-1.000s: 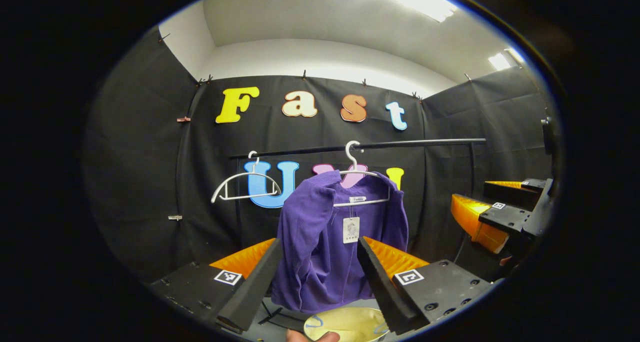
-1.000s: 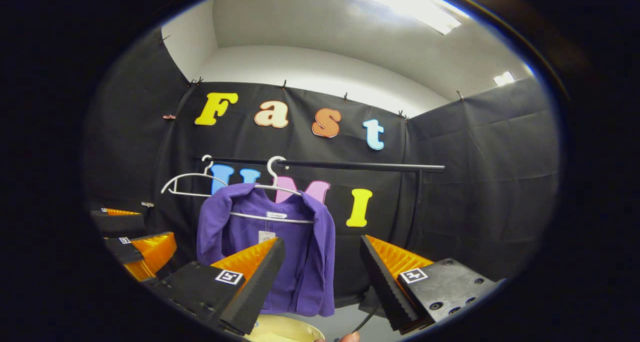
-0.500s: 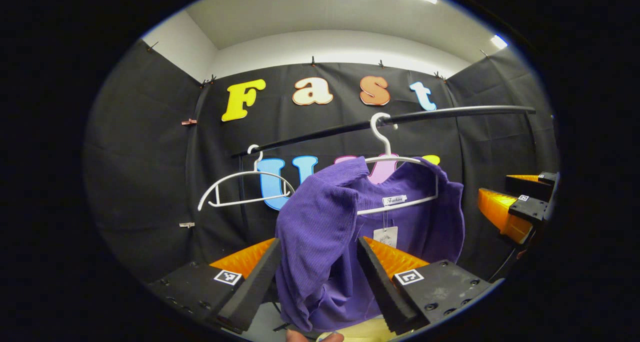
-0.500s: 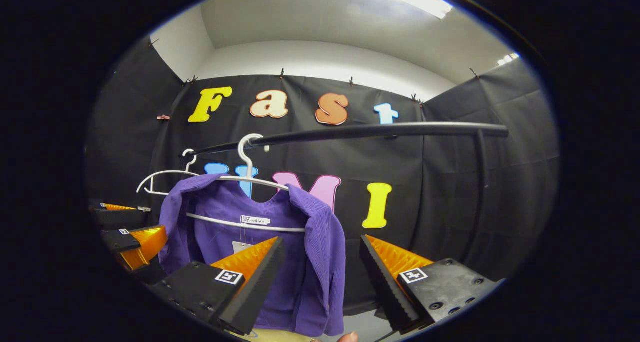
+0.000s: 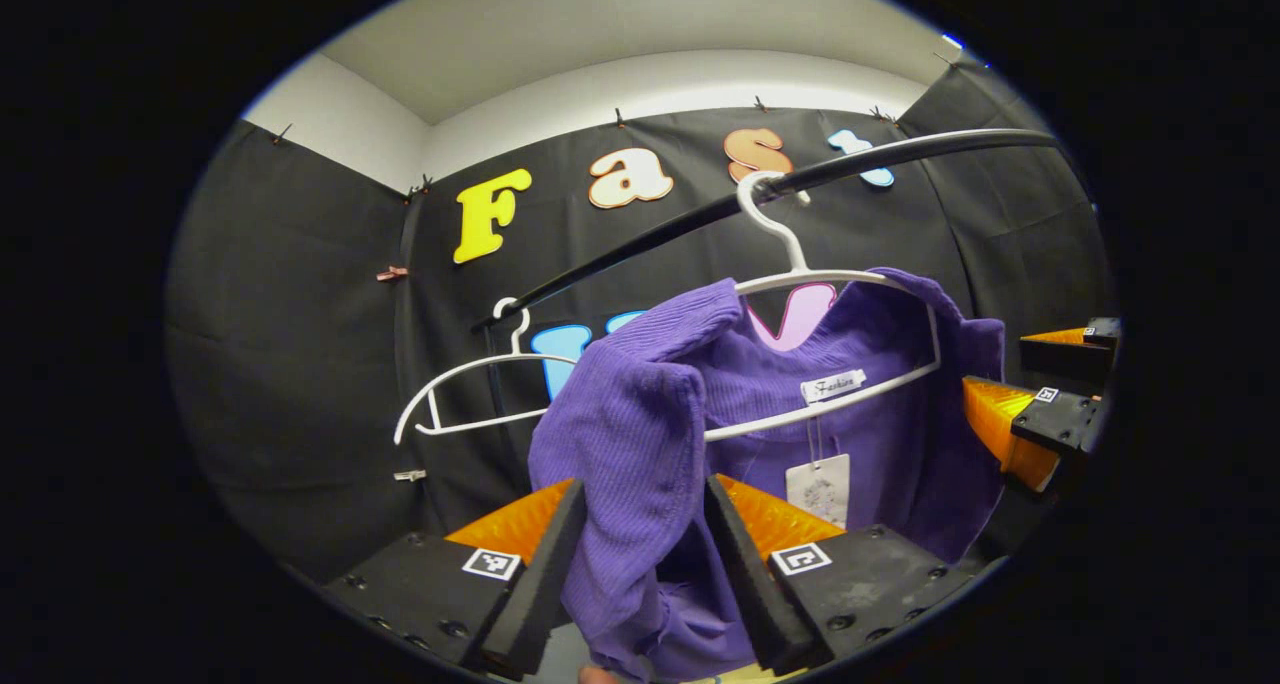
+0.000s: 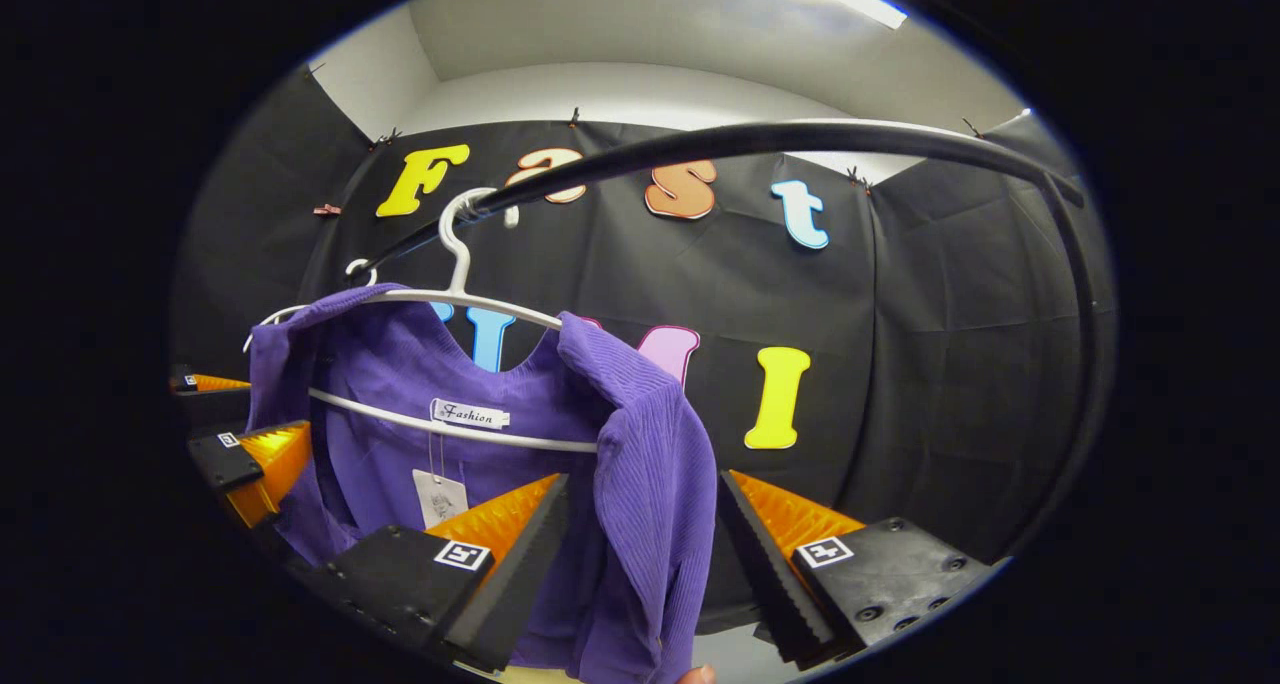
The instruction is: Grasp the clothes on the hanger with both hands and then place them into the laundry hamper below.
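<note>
Booth: black cloth walls around a black rail (image 6: pixel 800 136); I take this rail as my landmark.
Garment: purple ribbed sweater (image 5: pixel 640 434) on a white hanger (image 5: pixel 800 264) hooked on the rail, hanging straight down below it, long axis vertical.
Spare: an empty white hanger (image 5: pixel 470 394) hangs from the same rail, beside the sweater.
Left claw: my left claw (image 5: pixel 632 574) has its fingers apart, one either side of the sweater's shoulder and sleeve below the rail; cloth sits in the gap, and I can't tell if either pad touches it.
Right claw: my right claw (image 6: pixel 645 574) is also spread, straddling the sweater's other shoulder and sleeve (image 6: pixel 650 504); no clamp yet.
Key relation: each sleeve runs downward through the gap of its own claw, so both claws are about equally near, and I judge the next move is a squeeze on both.
Hamper: a pale rim shows at the bottom edge, under the sweater; too little to be sure.
Risk: hanger may swing or lift.
</note>
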{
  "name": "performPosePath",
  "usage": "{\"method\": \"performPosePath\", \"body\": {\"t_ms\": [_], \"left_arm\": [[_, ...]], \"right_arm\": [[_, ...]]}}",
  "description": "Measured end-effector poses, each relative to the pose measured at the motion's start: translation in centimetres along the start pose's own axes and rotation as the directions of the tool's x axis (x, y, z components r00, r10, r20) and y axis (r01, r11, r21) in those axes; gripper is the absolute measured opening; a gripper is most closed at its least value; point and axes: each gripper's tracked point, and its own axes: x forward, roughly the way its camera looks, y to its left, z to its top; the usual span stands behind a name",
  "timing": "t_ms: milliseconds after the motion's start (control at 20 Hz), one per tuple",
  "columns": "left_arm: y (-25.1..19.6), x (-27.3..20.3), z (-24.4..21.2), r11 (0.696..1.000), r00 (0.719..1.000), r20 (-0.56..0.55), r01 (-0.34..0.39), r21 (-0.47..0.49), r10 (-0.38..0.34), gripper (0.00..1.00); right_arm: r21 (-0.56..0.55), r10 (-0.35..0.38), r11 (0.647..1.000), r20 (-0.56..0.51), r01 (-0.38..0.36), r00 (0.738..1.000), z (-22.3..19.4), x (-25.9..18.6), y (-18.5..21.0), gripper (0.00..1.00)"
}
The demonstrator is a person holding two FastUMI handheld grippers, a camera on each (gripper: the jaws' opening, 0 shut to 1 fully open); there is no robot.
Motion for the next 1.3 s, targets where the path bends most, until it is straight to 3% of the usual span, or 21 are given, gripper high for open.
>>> {"method": "performPosePath", "body": {"t_ms": [50, 200, 300, 350, 400, 500, 550, 600, 800, 950, 1100, 1300], "left_arm": [[0.2, 0.2, -0.1, 1.000, 1.000, -0.007, -0.001, -0.001, 0.001, 0.75], [0.4, 1.1, -0.4, 0.999, 0.999, -0.029, 0.021, -0.034, -0.022, 0.48], [0.4, 1.3, -0.6, 0.997, 0.997, -0.047, 0.057, -0.043, -0.059, 0.27], [0.7, 1.3, -0.5, 0.997, 0.996, -0.048, 0.068, -0.039, -0.070, 0.27], [1.0, 1.3, -0.3, 0.997, 0.996, -0.041, 0.074, -0.032, -0.075, 0.23], [1.5, 1.5, -0.2, 0.997, 0.997, -0.030, 0.076, -0.014, -0.076, 0.12], [1.1, 1.6, -0.7, 0.995, 0.994, -0.045, 0.099, -0.018, -0.100, 0.10], [1.1, 1.5, -1.4, 0.994, 0.992, -0.073, 0.104, -0.020, -0.105, 0.07], [0.7, 1.7, -0.8, 0.982, 0.980, -0.074, 0.184, -0.040, -0.187, 0.05], [2.2, 1.9, 1.1, 0.987, 0.986, -0.047, 0.159, -0.013, -0.159, 0.05], [3.8, 2.6, 3.4, 0.991, 0.991, -0.013, 0.135, -0.021, -0.135, 0.03], [4.9, 4.1, 6.1, 0.988, 0.990, 0.005, 0.144, -0.057, -0.144, 0.03]], "right_arm": [[0.007, 0.007, 1.000, -0.008, -0.007, 1.000, -0.3, 0.5, 0.2, 0.88], [0.012, 0.022, 1.000, -0.020, -0.022, 1.000, -1.2, 2.0, 0.7, 0.67], [-0.022, 0.034, 0.999, -0.031, -0.035, 0.999, -2.0, 2.9, 0.7, 0.31], [-0.040, 0.041, 0.998, -0.048, -0.043, 0.998, -2.6, 3.2, 0.5, 0.13], [-0.046, 0.038, 0.998, -0.087, -0.042, 0.996, -3.4, 3.1, 0.4, 0.09], [-0.037, 0.047, 0.998, -0.088, -0.051, 0.995, -3.4, 3.8, 0.5, 0.12], [-0.035, 0.051, 0.998, -0.076, -0.054, 0.996, -2.9, 3.6, 0.2, 0.05], [-0.044, 0.047, 0.998, -0.068, -0.050, 0.997, -2.8, 3.7, 0.0, 0.05], [-0.091, 0.026, 0.996, 0.008, -0.025, 1.000, -0.7, 2.6, -0.6, 0.05], [-0.134, -0.026, 0.990, 0.123, 0.042, 0.992, 2.9, 2.7, -2.2, 0.05], [-0.102, -0.152, 0.979, 0.210, 0.176, 0.966, 5.4, 3.0, -6.2, 0.00], [0.032, -0.308, 0.951, 0.149, 0.307, 0.940, 3.5, 5.2, -10.6, 0.05]]}}
